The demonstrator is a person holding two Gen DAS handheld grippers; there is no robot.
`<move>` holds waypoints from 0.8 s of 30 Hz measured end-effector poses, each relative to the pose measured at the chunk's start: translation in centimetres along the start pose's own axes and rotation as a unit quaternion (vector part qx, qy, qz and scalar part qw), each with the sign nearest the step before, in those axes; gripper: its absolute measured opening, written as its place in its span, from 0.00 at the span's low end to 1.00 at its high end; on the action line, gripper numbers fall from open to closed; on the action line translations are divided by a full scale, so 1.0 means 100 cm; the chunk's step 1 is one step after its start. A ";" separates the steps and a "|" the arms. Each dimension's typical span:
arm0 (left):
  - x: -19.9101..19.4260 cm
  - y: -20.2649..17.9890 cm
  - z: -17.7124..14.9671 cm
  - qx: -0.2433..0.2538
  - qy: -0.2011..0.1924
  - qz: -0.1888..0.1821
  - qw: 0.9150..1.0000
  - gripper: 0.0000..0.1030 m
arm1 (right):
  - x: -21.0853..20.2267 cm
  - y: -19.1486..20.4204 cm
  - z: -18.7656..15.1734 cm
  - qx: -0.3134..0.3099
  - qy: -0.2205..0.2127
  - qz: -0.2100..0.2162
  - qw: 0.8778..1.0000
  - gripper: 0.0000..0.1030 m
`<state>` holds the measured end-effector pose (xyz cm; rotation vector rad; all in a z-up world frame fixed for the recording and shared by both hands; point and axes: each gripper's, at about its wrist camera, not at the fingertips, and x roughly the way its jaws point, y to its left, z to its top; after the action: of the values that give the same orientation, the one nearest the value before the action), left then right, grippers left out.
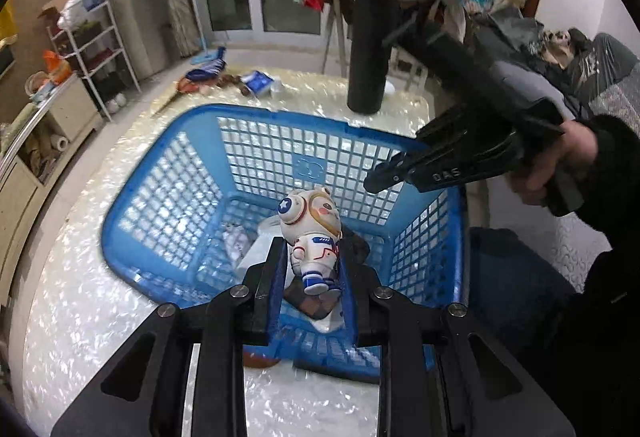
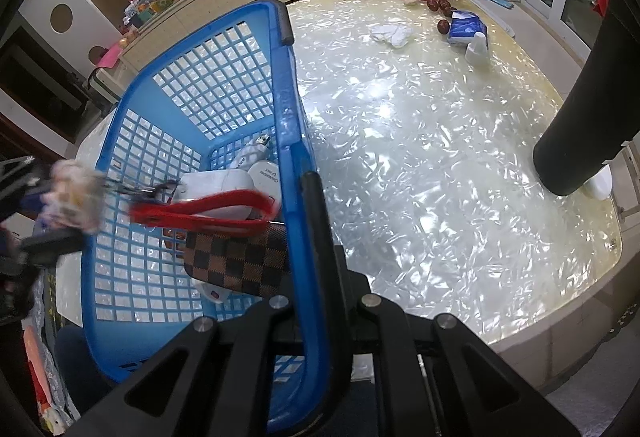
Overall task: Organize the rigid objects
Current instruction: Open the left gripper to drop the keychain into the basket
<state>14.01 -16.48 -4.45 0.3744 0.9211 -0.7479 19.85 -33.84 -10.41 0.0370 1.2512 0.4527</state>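
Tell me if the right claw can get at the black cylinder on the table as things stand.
Probably not yet. The right claw is shut on the blue basket rim, so it must let go first. After that, the table between it and the black cylinder is bare.

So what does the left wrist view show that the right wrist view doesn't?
Left wrist only: a sharp astronaut figure shut in the left gripper above the basket, and the hand holding the right gripper at the rim. Right wrist only: the basket's load, namely red scissors, a checkered wallet and white chargers, with the figure only a blur. Both: blue basket, pearly table, black cylinder.
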 end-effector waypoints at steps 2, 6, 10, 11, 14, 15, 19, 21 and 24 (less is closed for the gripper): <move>0.014 -0.002 0.005 0.008 0.011 -0.002 1.000 0.27 | 0.000 -0.001 0.000 0.001 0.000 0.002 1.000 0.06; 0.038 -0.006 0.010 0.033 0.040 -0.003 0.999 0.27 | 0.000 -0.001 0.000 0.001 0.000 0.003 1.000 0.06; 0.055 -0.006 0.012 0.054 0.068 -0.003 0.996 0.27 | 0.000 -0.002 0.000 0.002 0.000 0.005 1.000 0.06; 0.058 -0.004 0.012 0.055 0.074 -0.005 0.996 0.27 | 0.000 -0.002 0.000 0.002 -0.001 0.005 1.000 0.06; 0.064 -0.002 0.012 0.056 0.081 -0.008 0.995 0.27 | 0.000 -0.002 -0.001 0.002 -0.001 0.006 1.000 0.06; 0.065 -0.001 0.013 0.055 0.082 -0.008 0.995 0.27 | 0.000 -0.002 -0.001 0.002 -0.002 0.007 1.000 0.06; 0.069 0.002 0.012 0.054 0.089 -0.009 0.995 0.27 | 0.000 -0.002 -0.001 0.002 -0.002 0.008 1.000 0.07; 0.071 0.002 0.012 0.054 0.092 -0.014 0.994 0.27 | 0.000 -0.002 -0.001 0.002 -0.002 0.008 1.000 0.07; 0.076 0.005 0.009 0.052 0.098 -0.011 0.994 0.27 | -0.001 -0.002 -0.001 0.002 -0.003 0.010 1.000 0.07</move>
<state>17.78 -19.85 -10.19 0.5372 1.0754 -0.7903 19.80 -34.05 -10.45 0.0544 1.2463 0.4669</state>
